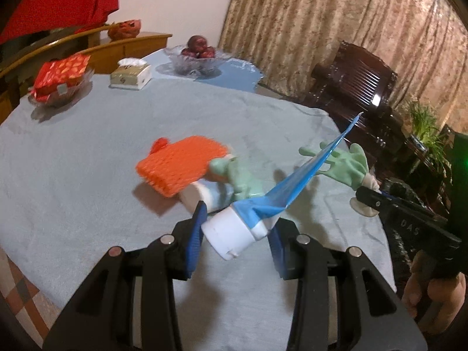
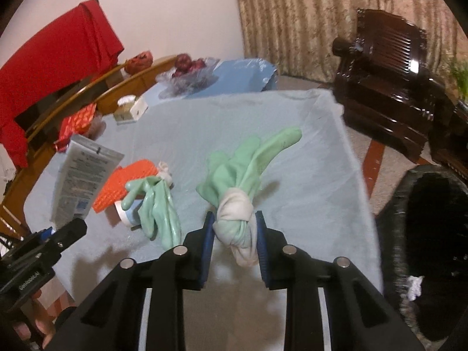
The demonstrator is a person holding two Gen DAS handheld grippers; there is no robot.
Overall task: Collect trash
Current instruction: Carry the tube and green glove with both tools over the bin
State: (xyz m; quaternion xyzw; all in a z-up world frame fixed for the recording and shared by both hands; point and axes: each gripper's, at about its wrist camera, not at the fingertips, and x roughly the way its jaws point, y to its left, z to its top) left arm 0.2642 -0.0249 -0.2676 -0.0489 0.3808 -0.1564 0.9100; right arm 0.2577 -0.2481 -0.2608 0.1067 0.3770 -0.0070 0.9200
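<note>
My left gripper [image 1: 237, 225] is shut on the white cap end of a blue and white tube [image 1: 292, 184], held above the table; the tube's printed back [image 2: 82, 181] shows in the right wrist view. My right gripper [image 2: 234, 219] is shut on the knot of a knotted pale green rubber glove [image 2: 237, 228], lifted off the cloth, also seen as the glove [image 1: 348, 161] at right. A second green glove [image 2: 158, 207] lies on the table beside an orange mesh net [image 1: 181, 163] and a small white and blue container [image 1: 204, 196].
A black bin [image 2: 433, 248] with a scrap of white paper stands right of the table. The light blue tablecloth [image 1: 87, 161] also bears a fruit bowl [image 1: 199, 55], a tissue box [image 1: 130, 74] and a red packet [image 1: 60, 79]. A dark wooden chair [image 2: 386, 87] stands behind.
</note>
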